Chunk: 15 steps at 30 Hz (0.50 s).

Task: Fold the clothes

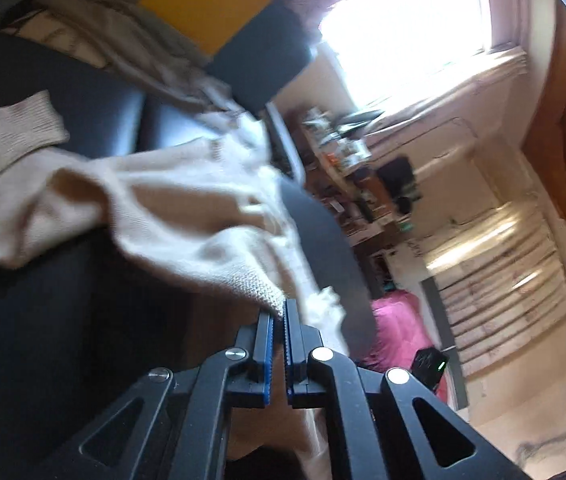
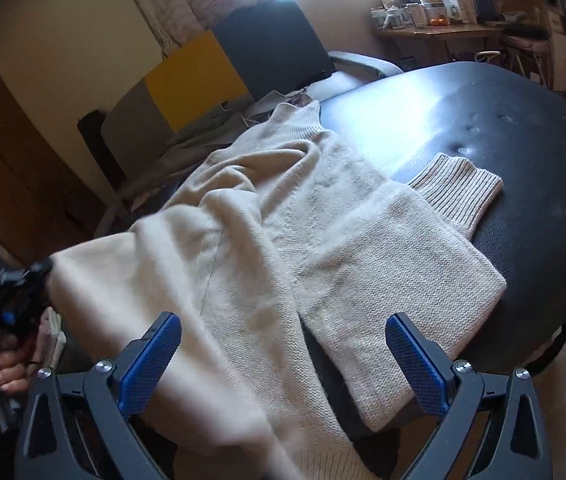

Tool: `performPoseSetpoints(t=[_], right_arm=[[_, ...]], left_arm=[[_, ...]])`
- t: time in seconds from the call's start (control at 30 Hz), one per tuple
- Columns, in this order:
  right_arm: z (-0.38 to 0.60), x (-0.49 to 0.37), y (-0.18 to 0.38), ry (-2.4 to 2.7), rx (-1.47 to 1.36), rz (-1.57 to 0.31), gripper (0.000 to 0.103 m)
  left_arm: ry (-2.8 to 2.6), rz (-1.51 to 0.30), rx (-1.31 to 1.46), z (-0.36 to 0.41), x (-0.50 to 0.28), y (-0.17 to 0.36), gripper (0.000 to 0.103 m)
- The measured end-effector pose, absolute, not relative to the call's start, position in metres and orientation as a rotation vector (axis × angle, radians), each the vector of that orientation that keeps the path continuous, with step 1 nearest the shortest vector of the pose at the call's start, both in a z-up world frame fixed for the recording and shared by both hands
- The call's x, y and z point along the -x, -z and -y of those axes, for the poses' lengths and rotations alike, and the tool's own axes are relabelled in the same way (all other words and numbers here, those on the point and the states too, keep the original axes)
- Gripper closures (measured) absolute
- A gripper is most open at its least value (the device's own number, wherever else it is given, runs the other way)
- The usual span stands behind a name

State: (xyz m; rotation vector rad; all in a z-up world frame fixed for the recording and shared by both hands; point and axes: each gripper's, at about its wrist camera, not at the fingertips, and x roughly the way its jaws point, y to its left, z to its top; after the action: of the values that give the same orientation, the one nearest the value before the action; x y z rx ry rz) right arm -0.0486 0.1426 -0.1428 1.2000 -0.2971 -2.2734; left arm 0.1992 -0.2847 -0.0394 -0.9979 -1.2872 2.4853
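A beige knit sweater (image 2: 283, 216) lies spread on a black padded table (image 2: 503, 128), one ribbed cuff (image 2: 459, 192) folded across toward the right. My left gripper (image 1: 279, 316) is shut on an edge of the sweater (image 1: 163, 208) and holds that edge raised off the table. In the right wrist view the left gripper (image 2: 41, 270) shows at the far left, a person's hand (image 2: 7, 372) under it. My right gripper (image 2: 283, 344) stands open above the sweater's near part, with its blue pads (image 2: 155, 360) wide apart and touching nothing.
A dark office chair (image 2: 271, 40) stands behind the table with other clothes (image 1: 131, 36) draped near it. A yellow panel (image 2: 191, 80) leans at the wall. A cluttered shelf (image 2: 435, 12) is at the back right. Pink fabric (image 1: 395, 328) lies on the floor.
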Motion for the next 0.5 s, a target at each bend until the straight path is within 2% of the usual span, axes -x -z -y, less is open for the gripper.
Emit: performPoseSetpoints(t=[0.1,0.27,0.5], right_arm=[[-0.127,0.063,0.154,2.190,-1.253,0.326,0.000],[-0.102,0.095,0.178,2.112,-1.360,0.332,0.000],[-0.100,0.139,0.194,2.143,-1.435,0.331,0.000]], left_arm=[[-2.511,1.332,1.097,0.299,-0.217,0.061,0.100],[-2.521,1.380,1.099,0.311,-0.244,0.081,0.100],[-2.476,1.218,1.068,0.296,-0.267,0.074,0.100]])
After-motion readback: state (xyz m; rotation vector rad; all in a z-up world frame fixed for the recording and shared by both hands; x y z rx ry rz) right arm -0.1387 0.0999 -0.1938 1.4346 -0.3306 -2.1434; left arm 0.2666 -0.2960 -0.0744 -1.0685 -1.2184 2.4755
